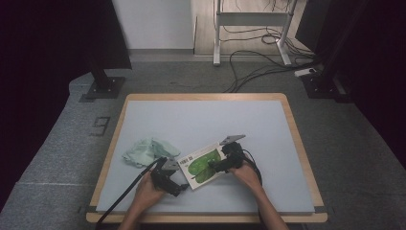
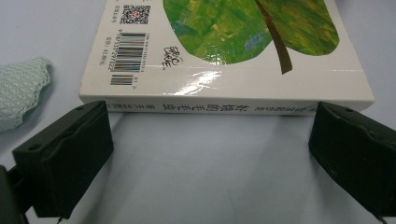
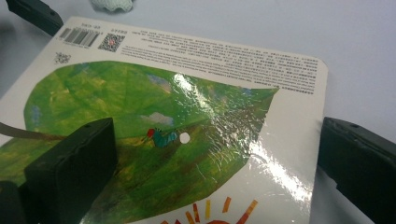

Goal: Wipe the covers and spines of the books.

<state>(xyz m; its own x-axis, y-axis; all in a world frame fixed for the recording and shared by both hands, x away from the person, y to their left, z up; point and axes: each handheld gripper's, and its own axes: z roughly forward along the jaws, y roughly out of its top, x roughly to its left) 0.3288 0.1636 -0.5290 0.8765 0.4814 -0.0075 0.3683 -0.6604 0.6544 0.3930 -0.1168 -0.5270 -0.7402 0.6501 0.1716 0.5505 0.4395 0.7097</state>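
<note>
I have the book (image 1: 203, 165) lying flat, back cover up, near the front edge of the table (image 1: 268, 115), at about 6 o'clock from the table's middle, with the pale green cloth (image 1: 146, 152) just off at its 9 o'clock. My left gripper (image 1: 178, 188) sits at the book's spine, jaws spread wide and holding nothing; in the left gripper view the spine (image 2: 224, 105) runs straight across between the two jaw tips. My right gripper (image 1: 216, 166) hovers over the cover, also wide and empty, one jaw over the green leaf (image 3: 140, 140) and the other off the book's edge at 3 o'clock. I judge the step is getting a hold on the book to lift or open it. To do it well, I'd keep the left jaws low and square to the spine, steady the cover with the right, and avoid shoving the book toward the cloth.
</note>
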